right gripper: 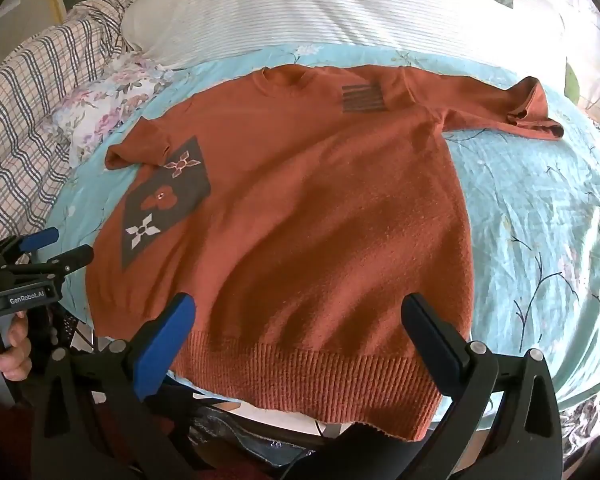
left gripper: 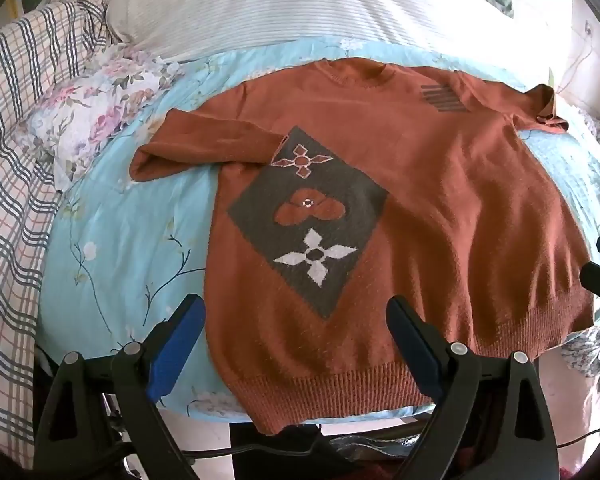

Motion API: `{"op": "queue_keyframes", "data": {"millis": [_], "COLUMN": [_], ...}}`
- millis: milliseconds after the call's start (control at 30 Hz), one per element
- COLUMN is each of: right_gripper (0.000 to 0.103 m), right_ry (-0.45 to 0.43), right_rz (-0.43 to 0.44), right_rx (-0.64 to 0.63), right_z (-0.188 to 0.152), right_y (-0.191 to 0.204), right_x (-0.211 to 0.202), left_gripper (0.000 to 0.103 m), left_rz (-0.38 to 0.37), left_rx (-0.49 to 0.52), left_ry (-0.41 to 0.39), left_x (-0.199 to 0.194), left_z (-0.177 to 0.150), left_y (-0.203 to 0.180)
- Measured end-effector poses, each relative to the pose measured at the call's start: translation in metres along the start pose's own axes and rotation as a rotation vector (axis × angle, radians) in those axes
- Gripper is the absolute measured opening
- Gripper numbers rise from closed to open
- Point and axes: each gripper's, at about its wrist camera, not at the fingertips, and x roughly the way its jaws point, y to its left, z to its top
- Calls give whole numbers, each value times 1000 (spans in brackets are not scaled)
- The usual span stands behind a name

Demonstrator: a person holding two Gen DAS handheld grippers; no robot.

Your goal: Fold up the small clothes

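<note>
Spread over the bed, a pale blue floral quilt point(left gripper: 112, 248) is serving as the work surface, with a white ribbed pillow point(left gripper: 280, 4) lying beyond it and a checked blanket point(left gripper: 16, 128) bunching along the left edge. In the left wrist view, a rust-orange sweater point(left gripper: 440, 208) is lying flat and face up on the quilt, its long axis running from the ribbed hem nearest the camera to the neckline at the far side. Its hem is hanging slightly past the near edge of the bed. A grey diamond panel point(left gripper: 308, 216) with three flower shapes is sitting on the left part of the chest. One sleeve is lying folded in toward that panel; the other is stretching out to the far right. The left gripper point(left gripper: 296, 316) is hovering over the hem's left part with its jaws standing wide apart, gripping nothing.

In the right wrist view, the sweater point(right gripper: 320, 200) is again pointing neck-away, hem-near, with the far sleeve reaching right across the quilt point(right gripper: 540, 220). The right gripper point(right gripper: 300, 316) is hanging above the ribbed hem, jaws spread wide and holding nothing. At the left edge, a hand point(right gripper: 4, 344) is grasping the handle of the left gripper point(right gripper: 62, 250), whose fingers are standing apart beside the sweater's side.
</note>
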Motion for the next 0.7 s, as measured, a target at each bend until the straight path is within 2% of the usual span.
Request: {"op": "queue_keyframes", "data": {"millis": [300,700], "right_gripper": [103,103], "right_ry": [-18,-15], "right_rz": [-8,20], "right_rx": [-35,-12], "right_z": [1,2], "right_y": [6,6], "right_x": [-2,-8], "left_gripper": [93,93], "left_rz": [-14,-33], "left_rx": [-6,-3], "left_ry": [-3,-13], "left_x": [-1,-8], "left_z": [0,5], "left_y": [-2,-3]}}
